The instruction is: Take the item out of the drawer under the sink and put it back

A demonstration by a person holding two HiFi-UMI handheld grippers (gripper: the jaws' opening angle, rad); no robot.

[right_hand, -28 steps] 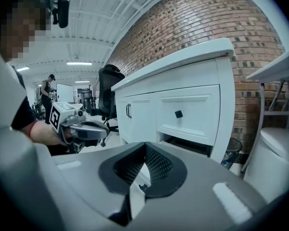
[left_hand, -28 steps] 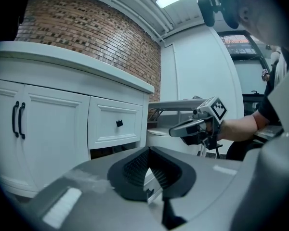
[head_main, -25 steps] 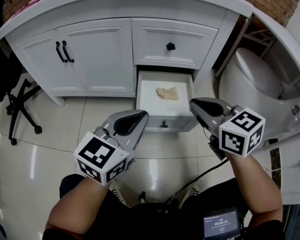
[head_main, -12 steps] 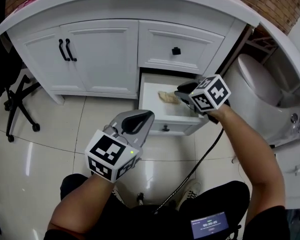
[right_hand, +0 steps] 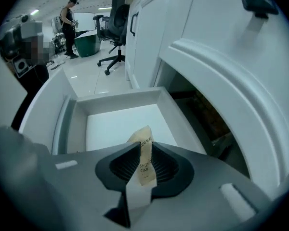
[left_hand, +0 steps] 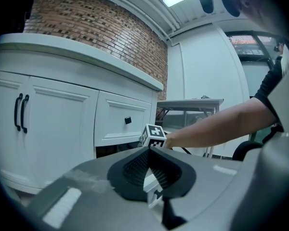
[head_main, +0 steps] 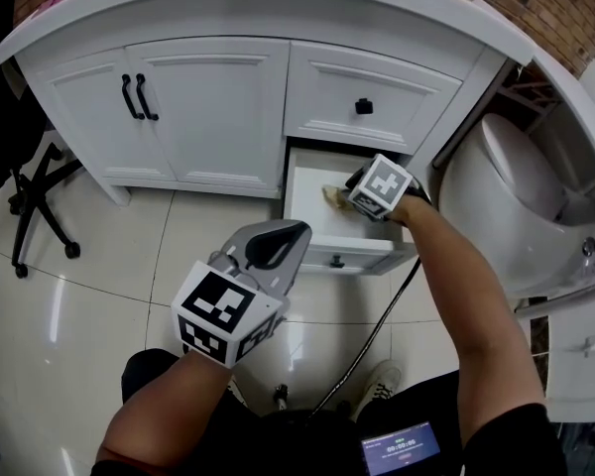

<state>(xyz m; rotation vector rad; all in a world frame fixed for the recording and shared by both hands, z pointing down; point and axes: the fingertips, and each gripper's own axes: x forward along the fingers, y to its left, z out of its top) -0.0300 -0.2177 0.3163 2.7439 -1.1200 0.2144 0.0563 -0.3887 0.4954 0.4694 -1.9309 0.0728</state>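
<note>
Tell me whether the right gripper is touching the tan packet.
Touching. The right gripper view shows the right gripper with jaws shut on the packet over the open drawer.

Black print on the beige packet (right_hand: 145,166) pinched in the right gripper (right_hand: 144,146) reads "CAP", below a word that looks like "SHOWER". Digits on the small screen (head_main: 409,450), nearest the person, are too small to read.

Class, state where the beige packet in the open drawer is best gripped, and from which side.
Pinch the packet by its thin upturned edge, from above into the open drawer: it is flat and flimsy. The right gripper holds it so.
</note>
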